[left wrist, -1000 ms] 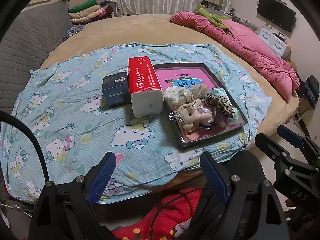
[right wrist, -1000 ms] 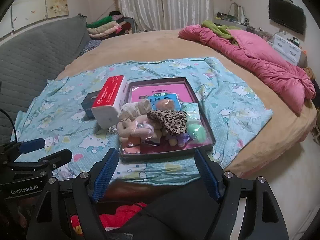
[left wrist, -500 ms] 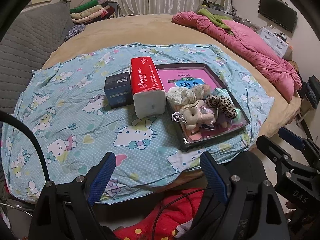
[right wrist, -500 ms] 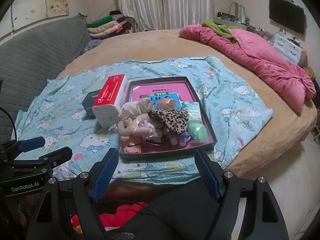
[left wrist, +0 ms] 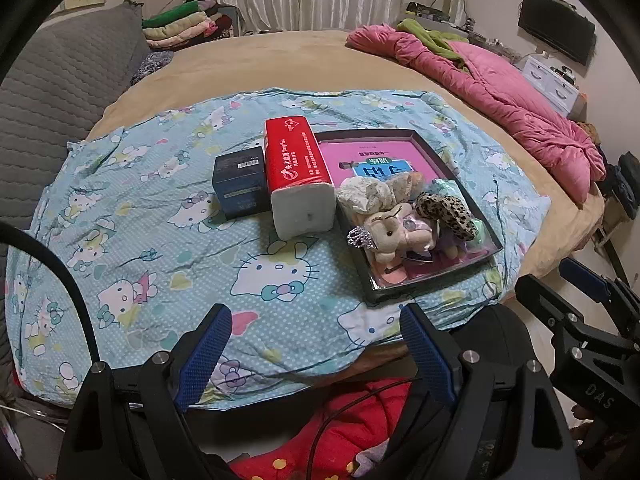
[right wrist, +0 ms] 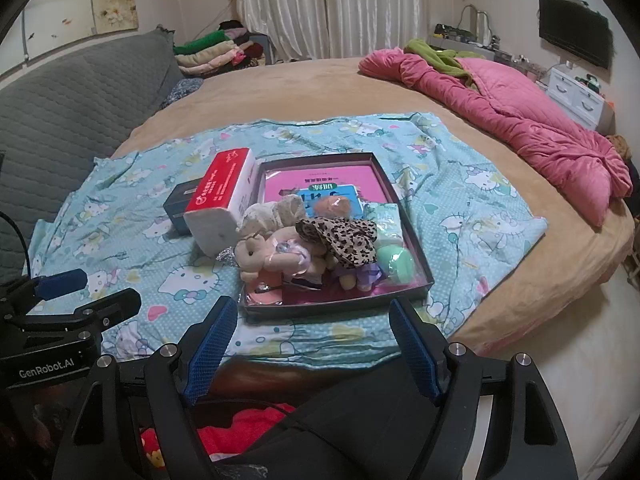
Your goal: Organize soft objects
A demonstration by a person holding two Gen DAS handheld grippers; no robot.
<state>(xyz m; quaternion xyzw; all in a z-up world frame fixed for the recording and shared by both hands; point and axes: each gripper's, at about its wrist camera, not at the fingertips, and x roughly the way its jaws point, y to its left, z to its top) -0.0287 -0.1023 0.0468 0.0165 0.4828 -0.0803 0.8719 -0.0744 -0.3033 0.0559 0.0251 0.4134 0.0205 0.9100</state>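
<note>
On the round tan bed (left wrist: 280, 60), you have a light-blue cartoon-cat sheet (left wrist: 168, 240) spread across the near side, and a dark shallow rectangular tray (right wrist: 416, 248) sits on that sheet. Well beyond the tray, a rumpled pink quilt (right wrist: 520, 120) lies along the bed's far right. Touching the tray's left wall is a red-and-white tissue pack (left wrist: 298, 176), with a small dark-blue box (left wrist: 240, 184) just beside it, further left. Inside the tray, at its near end, the soft things are heaped together: a beige plush bear (right wrist: 260, 252), a leopard-print fabric piece (right wrist: 340, 236), a cream lace scrunchie (left wrist: 366, 194) and a mint-green egg-shaped sponge (right wrist: 394, 262). Your left gripper (left wrist: 316, 344) and right gripper (right wrist: 310, 340) both hover short of the tray, jaws spread wide, holding nothing.
</note>
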